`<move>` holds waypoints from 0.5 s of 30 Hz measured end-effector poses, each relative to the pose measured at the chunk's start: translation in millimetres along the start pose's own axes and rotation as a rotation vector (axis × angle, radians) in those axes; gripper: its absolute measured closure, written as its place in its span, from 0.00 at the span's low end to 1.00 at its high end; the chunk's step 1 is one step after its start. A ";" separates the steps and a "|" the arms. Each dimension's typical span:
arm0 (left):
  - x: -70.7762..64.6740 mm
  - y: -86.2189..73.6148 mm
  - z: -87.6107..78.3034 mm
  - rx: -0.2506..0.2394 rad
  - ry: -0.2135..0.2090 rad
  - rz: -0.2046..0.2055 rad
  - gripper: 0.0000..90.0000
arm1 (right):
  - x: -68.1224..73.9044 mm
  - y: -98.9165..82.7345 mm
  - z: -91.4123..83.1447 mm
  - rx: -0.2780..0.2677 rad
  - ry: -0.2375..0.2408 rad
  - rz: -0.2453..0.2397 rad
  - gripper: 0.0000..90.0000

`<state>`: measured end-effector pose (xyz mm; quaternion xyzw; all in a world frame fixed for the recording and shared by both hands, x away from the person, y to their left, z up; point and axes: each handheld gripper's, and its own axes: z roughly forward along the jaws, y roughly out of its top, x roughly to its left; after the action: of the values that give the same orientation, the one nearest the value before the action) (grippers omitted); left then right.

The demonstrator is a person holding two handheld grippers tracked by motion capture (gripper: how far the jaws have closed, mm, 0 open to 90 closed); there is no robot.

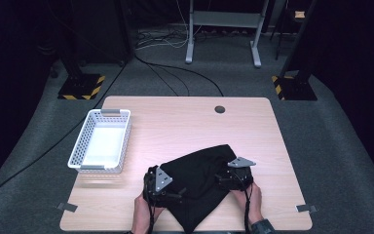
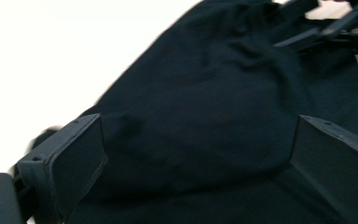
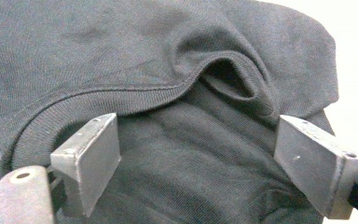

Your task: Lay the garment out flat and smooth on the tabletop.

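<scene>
**Both grippers are working a black garment at the table's near edge**

Nearest the person, a hand (image 1: 143, 210) is carrying the left gripper (image 1: 161, 187) at the left side of the black garment (image 1: 200, 183), and the other hand (image 1: 254, 201) is carrying the right gripper (image 1: 230, 178) at its right side. The garment is lying crumpled on the near middle of the wooden table (image 1: 185, 122), one corner hanging toward the front edge.

In the left gripper view the jaws are standing wide apart over the dark fabric (image 2: 205, 116), pinching nothing; the right gripper (image 2: 326, 28) is showing at the top of that picture. In the right gripper view the jaws are likewise spread, with the ribbed hem (image 3: 121, 100) running just beyond them and a loose fold gaping open behind it; the pads are not pressing on cloth.

Farther off, to the left, a white basket (image 1: 102, 141) is sitting empty, well apart from the garment.

The likely trouble from here: closing on the puffed fold rather than the hem would probably catch two layers together, so the cloth would bunch when lifted. A shallow bite on the thick rib could slip free. Uneven pulling might also be dragging the hanging corner off the table's edge.
</scene>
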<state>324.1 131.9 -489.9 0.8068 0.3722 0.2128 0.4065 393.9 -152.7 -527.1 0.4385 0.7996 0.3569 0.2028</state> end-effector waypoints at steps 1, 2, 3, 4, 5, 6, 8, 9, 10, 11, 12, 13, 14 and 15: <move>-3.1 1.1 2.7 0.006 -0.008 0.009 0.03 | 1.0 0.7 0.8 -0.001 0.003 -0.005 0.15; -6.2 1.9 5.7 0.014 -0.016 0.020 0.03 | 1.8 1.1 1.4 -0.001 0.005 -0.005 0.15; -9.7 2.9 8.9 0.027 -0.026 0.034 0.03 | 1.9 1.2 1.5 0.000 0.006 -0.006 0.15; -13.4 3.5 12.1 0.038 -0.032 0.049 0.04 | 1.6 1.2 1.5 0.000 0.007 -0.005 0.15; -17.0 4.1 15.2 0.050 -0.040 0.062 0.04 | 1.5 1.2 1.5 0.000 0.008 -0.005 0.15; -20.6 4.7 18.6 0.063 -0.048 0.072 0.04 | 1.4 1.2 1.5 0.000 0.010 -0.006 0.15; -27.2 6.2 24.6 0.087 -0.063 0.091 0.04 | 1.0 1.1 1.4 0.001 0.013 -0.007 0.15; -29.9 7.1 27.1 0.094 -0.070 0.101 0.05 | 0.7 1.1 1.2 0.001 0.015 -0.008 0.15; -32.4 7.9 29.8 0.099 -0.072 0.108 0.06 | 0.4 0.9 1.0 0.001 0.018 -0.009 0.15; -34.1 8.6 32.2 0.105 -0.074 0.116 0.07 | 0.1 0.8 0.8 0.000 0.021 -0.009 0.15; -35.6 9.2 34.5 0.111 -0.073 0.119 0.08 | 0.0 0.8 0.7 0.000 0.022 -0.009 0.15; -36.8 9.8 36.4 0.114 -0.069 0.124 0.09 | -0.1 0.7 0.6 -0.001 0.023 -0.007 0.15; -37.9 10.1 38.4 0.119 -0.067 0.130 0.12 | -0.4 0.5 0.4 -0.002 0.023 -0.006 0.16; -38.9 10.1 40.2 0.129 -0.060 0.145 0.17 | -0.8 0.4 0.1 -0.003 0.025 -0.004 0.16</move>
<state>329.8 77.8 -506.5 0.8623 0.3132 0.1929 0.3481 394.6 -153.1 -526.8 0.4320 0.8024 0.3630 0.1942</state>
